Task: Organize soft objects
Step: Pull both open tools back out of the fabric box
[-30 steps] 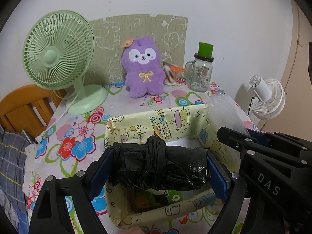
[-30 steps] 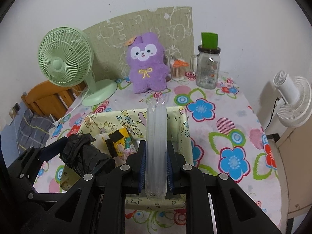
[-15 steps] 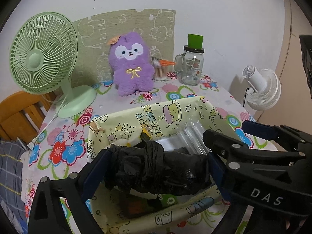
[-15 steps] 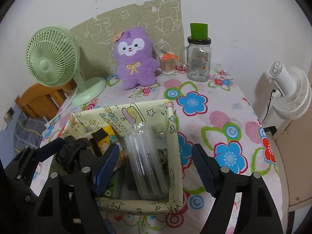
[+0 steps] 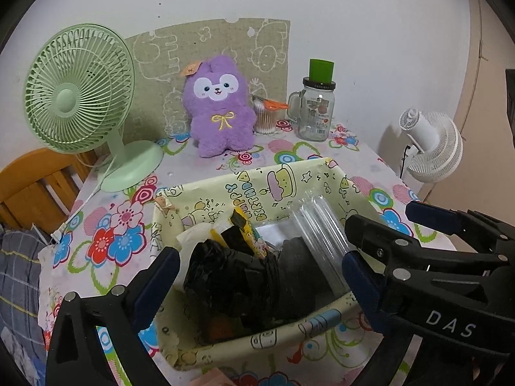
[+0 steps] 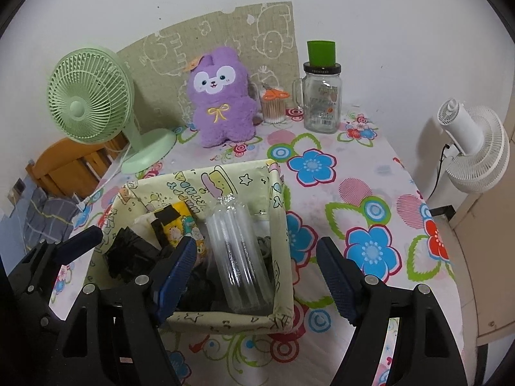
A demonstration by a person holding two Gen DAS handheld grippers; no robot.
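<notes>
Since a second ago both jaws opened wide, dropping black bundle (image 5: pixel 238 276) and clear pack (image 6: pixel 238 257) into the bin (image 6: pixel 280 212); we back left gripper (image 5: pixel 257 276) and right gripper (image 6: pixel 257 267) straight out, clear of its rim.

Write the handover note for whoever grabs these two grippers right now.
Left gripper: open, jaws either side of the black bag bundle, which lies in the fabric basket.
Right gripper: open, empty, above the basket's near right corner.
Clear plastic pack: lying in the basket's right side.
Done: bundle, clear pack and yellow packet are in the basket.
Left: the purple plush sits by the wall, probably next; pull both grippers clear first.
</notes>
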